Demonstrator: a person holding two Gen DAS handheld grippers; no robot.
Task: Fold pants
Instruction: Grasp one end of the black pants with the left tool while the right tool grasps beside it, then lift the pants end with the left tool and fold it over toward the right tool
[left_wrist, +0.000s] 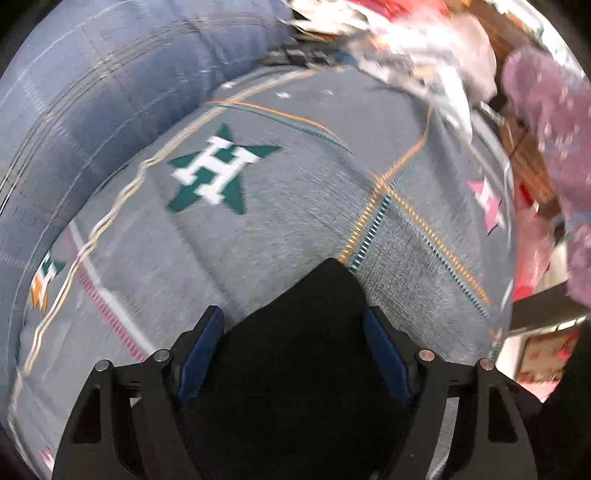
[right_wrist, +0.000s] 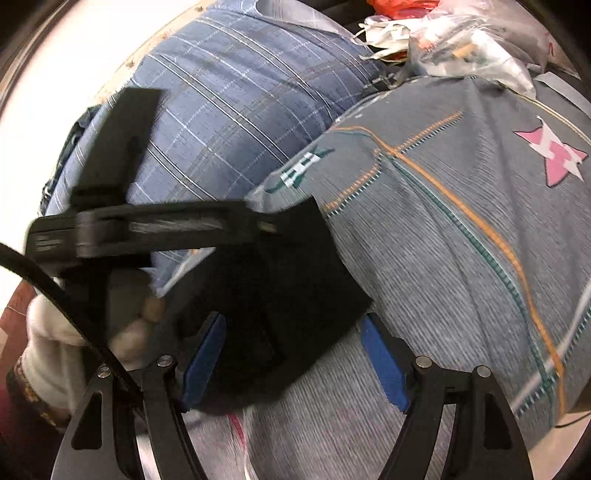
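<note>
Black pants (left_wrist: 303, 354) lie bunched between the fingers of my left gripper (left_wrist: 293, 319) on a grey bedspread (left_wrist: 288, 229) with star logos. The left jaws stand wide apart around the cloth, not pressing it. In the right wrist view the same black pants (right_wrist: 280, 295) lie folded on the bedspread (right_wrist: 461, 258), and my right gripper (right_wrist: 293, 325) stands open over their near edge. The other gripper's black body shows in the right wrist view (right_wrist: 140, 225), held by a white-gloved hand (right_wrist: 55, 343) at the left.
A blue plaid pillow (right_wrist: 229, 103) lies behind the pants, also in the left wrist view (left_wrist: 110, 92). Crumpled plastic bags and papers (right_wrist: 461, 40) are piled at the far edge of the bed. A purple cloth (left_wrist: 546, 122) hangs at the right.
</note>
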